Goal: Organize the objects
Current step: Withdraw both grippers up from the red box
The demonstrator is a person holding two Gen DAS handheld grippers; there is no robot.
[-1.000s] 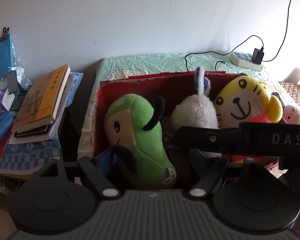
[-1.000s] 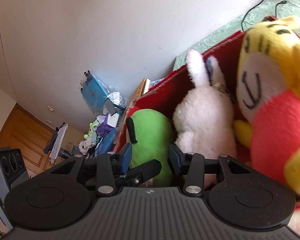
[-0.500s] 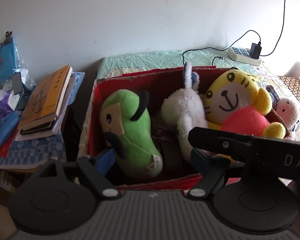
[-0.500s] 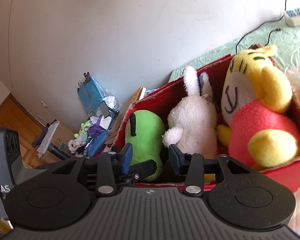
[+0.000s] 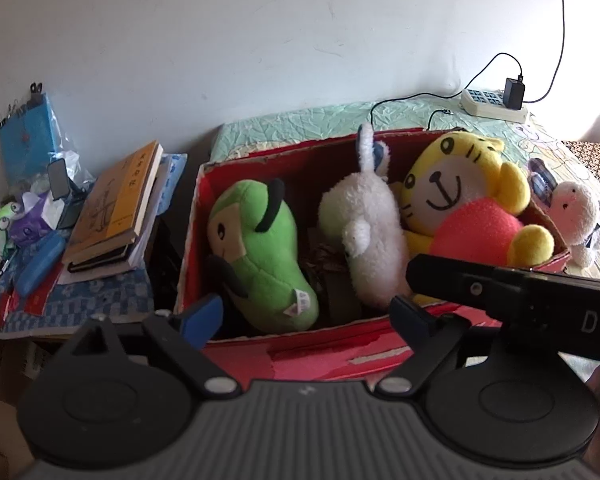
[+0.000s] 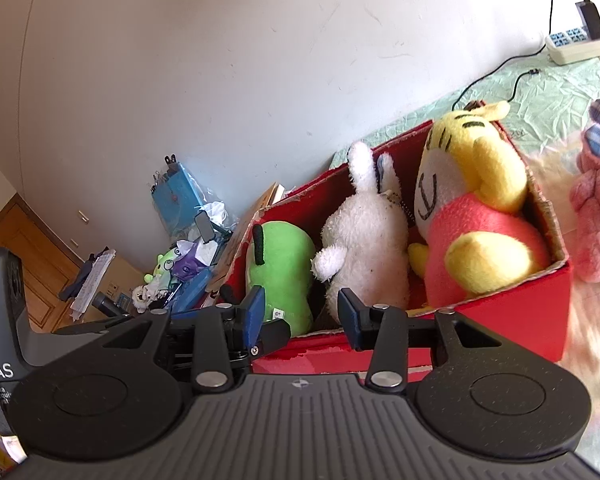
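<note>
A red cardboard box [image 5: 340,356] stands on the bed with three plush toys in it. The green plush [image 5: 260,252] lies at its left, a white rabbit [image 5: 372,232] in the middle and a yellow tiger in a red shirt [image 5: 468,208] at the right. My left gripper [image 5: 306,316] hovers before the box's near wall, its jaws opening and touching nothing. The right gripper [image 6: 303,314] is open too, near that wall with nothing between its pads. Its black body [image 5: 500,288] crosses the left wrist view.
A small white bear [image 5: 576,220] and a pink plush [image 6: 596,232] lie on the bed right of the box. Stacked books [image 5: 116,208], a blue bag [image 5: 32,136] and small clutter fill the side table at left. A power strip [image 5: 494,104] with cables sits by the wall.
Both grippers have drawn back from the box, so more of it shows. The left jaws have spread apart from the green plush, which stays in the box.
</note>
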